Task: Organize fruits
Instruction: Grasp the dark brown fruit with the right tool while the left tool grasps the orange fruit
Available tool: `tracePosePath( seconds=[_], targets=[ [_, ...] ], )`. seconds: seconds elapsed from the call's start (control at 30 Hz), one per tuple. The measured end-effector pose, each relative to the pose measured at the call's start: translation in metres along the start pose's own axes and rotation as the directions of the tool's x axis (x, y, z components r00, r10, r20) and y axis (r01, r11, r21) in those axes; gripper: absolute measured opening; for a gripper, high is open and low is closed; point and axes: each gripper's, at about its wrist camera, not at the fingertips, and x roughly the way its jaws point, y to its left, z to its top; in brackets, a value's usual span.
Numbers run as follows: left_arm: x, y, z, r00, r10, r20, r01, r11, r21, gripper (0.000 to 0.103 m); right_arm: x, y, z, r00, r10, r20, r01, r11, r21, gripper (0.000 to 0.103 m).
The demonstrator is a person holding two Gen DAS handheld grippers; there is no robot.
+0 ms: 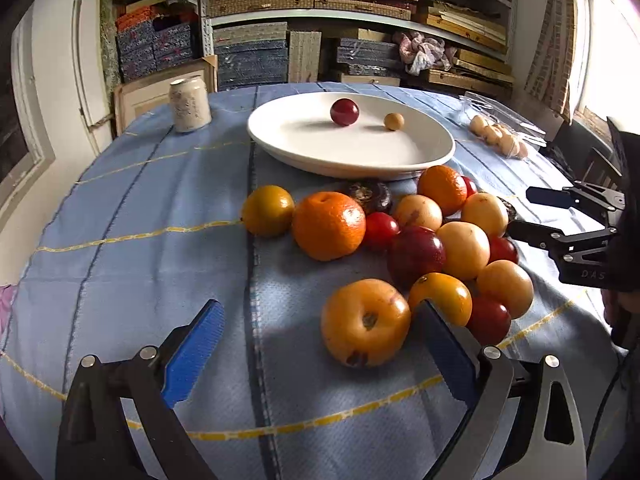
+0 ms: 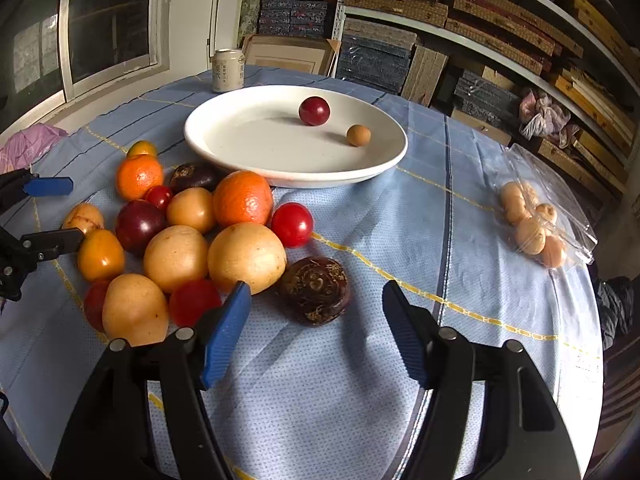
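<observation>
A pile of fruit (image 1: 416,240) lies on the blue tablecloth in front of a white plate (image 1: 280,136). The plate holds a dark red plum (image 1: 344,111) and a small tan ball-like fruit (image 1: 394,121). My left gripper (image 1: 320,320) is open and empty, its right finger beside an orange persimmon (image 1: 365,322). My right gripper (image 2: 316,304) is open and empty, with a dark brown fruit (image 2: 315,290) lying between its fingertips on the cloth. The pile (image 2: 180,236) sits left of it, the plate (image 2: 240,148) beyond. Each gripper shows at the edge of the other view.
A drink can (image 1: 189,105) stands at the far left of the table, also in the right wrist view (image 2: 228,70). A clear plastic bag of small tan fruits (image 2: 536,224) lies at the right. Shelves of stacked boxes fill the back wall. A pink bag (image 2: 28,146) lies at the left edge.
</observation>
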Motion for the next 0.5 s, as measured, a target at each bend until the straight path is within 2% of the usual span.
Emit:
tracePosePath(
  seconds=[0.1, 0.17, 0.23, 0.27, 0.3, 0.5],
  targets=[
    [0.0, -0.001, 0.0, 0.999, -0.044, -0.006, 0.044, 0.999, 0.004, 0.094, -0.002, -0.004, -0.003, 1.0, 0.006, -0.003, -0.006, 1.0, 0.008, 0.066],
    [0.001, -0.001, -0.001, 0.998, -0.064, -0.008, 0.064, 0.998, 0.006, 0.083, -0.003, -0.006, -0.005, 1.0, -0.002, 0.0, 0.002, 1.0, 0.01, 0.066],
    [0.007, -0.001, 0.0, 0.995, -0.097, -0.037, 0.097, 0.995, 0.006, 0.057, 0.0, -0.007, -0.005, 1.0, 0.001, -0.008, -0.001, 1.0, 0.016, 0.066],
    [0.009, -0.001, 0.0, 0.991, -0.121, -0.05, 0.121, 0.993, 0.001, 0.049, 0.002, -0.006, -0.006, 1.0, 0.001, -0.011, -0.001, 1.0, 0.015, 0.066],
    [0.01, -0.001, 0.001, 0.99, -0.127, -0.057, 0.128, 0.992, 0.0, 0.046, 0.003, -0.006, -0.006, 1.0, 0.003, -0.019, -0.003, 1.0, 0.012, 0.066],
    [0.01, -0.004, 0.0, 0.993, -0.108, -0.051, 0.108, 0.994, 0.009, 0.046, 0.006, -0.007, -0.004, 1.0, 0.014, -0.02, -0.013, 1.0, 0.016, 0.066]
  ],
)
